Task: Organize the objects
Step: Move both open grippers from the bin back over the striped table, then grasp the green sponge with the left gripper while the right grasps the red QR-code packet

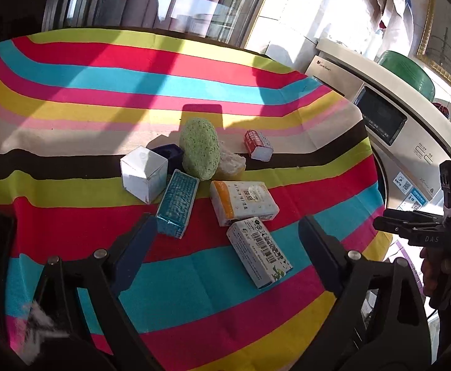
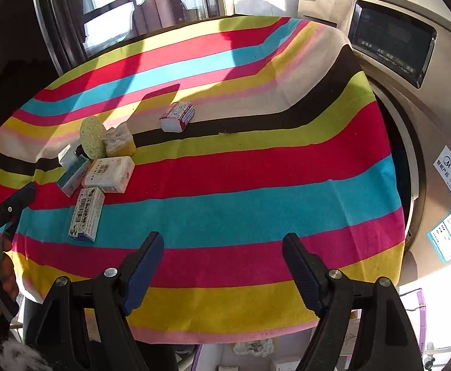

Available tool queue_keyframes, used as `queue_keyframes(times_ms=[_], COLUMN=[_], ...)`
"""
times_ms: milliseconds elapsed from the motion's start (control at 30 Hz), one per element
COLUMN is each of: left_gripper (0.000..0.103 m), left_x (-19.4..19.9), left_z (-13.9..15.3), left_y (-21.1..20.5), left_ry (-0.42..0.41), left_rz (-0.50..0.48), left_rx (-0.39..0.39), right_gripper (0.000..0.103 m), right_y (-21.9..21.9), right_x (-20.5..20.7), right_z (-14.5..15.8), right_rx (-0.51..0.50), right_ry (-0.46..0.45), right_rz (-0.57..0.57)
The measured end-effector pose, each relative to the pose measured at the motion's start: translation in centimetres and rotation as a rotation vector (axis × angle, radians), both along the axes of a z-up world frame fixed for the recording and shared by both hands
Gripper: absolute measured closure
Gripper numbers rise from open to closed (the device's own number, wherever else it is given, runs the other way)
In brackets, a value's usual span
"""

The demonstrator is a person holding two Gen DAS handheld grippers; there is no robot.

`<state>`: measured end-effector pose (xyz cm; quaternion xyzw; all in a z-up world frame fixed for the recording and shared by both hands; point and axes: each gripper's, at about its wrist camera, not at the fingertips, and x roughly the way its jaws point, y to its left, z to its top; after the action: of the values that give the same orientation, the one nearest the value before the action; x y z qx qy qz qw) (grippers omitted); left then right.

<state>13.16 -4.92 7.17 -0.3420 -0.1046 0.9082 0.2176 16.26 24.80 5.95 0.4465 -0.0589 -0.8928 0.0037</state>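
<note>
Only leftward: dark blue box (image 1: 169,152).

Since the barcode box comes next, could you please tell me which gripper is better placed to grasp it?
Left. The left gripper is open with the barcode box lying between its fingers; the right gripper faces bare cloth, the box far to its left.

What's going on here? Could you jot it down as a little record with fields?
Surface: striped cloth over a table
Pile: green sponge, white cube box, teal pack, orange tissue pack, barcode box, yellow sponge
Apart from pile: red pack
Beside table: washing machine
Left claw: open, empty, facing the pile
Right claw: open, empty, over bare cloth
</note>
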Motion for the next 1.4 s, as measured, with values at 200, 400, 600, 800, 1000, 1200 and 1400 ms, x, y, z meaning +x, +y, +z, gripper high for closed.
queue_keyframes(times_ms=[200, 400, 600, 800, 1000, 1200, 1400], left_gripper=[0.009, 0.006, 0.004, 0.002, 0.002, 0.022, 0.022], left_x=[-3.4, -8.4, -11.7, -13.8, -16.1, -16.8, -16.3], left_z=[1.3, 2.0, 1.2, 0.1, -1.5, -2.0, -1.3], left_y=[0.0, 1.2, 2.7, 4.5, 5.1, 5.0, 4.4], left_ry=[0.06, 0.072, 0.028, 0.019, -0.036, -0.06, -0.039], left_rz=[-0.151, -0.401, -0.571, -0.683, -0.759, -0.764, -0.705], left_rx=[-0.098, -0.25, -0.31, -0.369, -0.354, -0.318, -0.309], right_gripper=[0.023, 0.023, 0.023, 0.023, 0.024, 0.061, 0.061], right_y=[-2.1, -4.1, -5.0, -5.8, -6.3, -6.0, -5.6], right_x=[-4.9, -10.0, -15.0, -19.1, -22.0, -23.3, -22.3], right_z=[-0.4, -1.0, -0.8, -2.0, -3.8, -5.1, -4.6], right_rx=[0.023, 0.051, 0.014, 0.012, 0.035, 0.049, 0.047], right_ry=[0.004, 0.002, 0.018, -0.007, -0.041, -0.07, -0.042], right_rz=[0.042, 0.093, 0.071, 0.056, 0.05, 0.042, 0.045])
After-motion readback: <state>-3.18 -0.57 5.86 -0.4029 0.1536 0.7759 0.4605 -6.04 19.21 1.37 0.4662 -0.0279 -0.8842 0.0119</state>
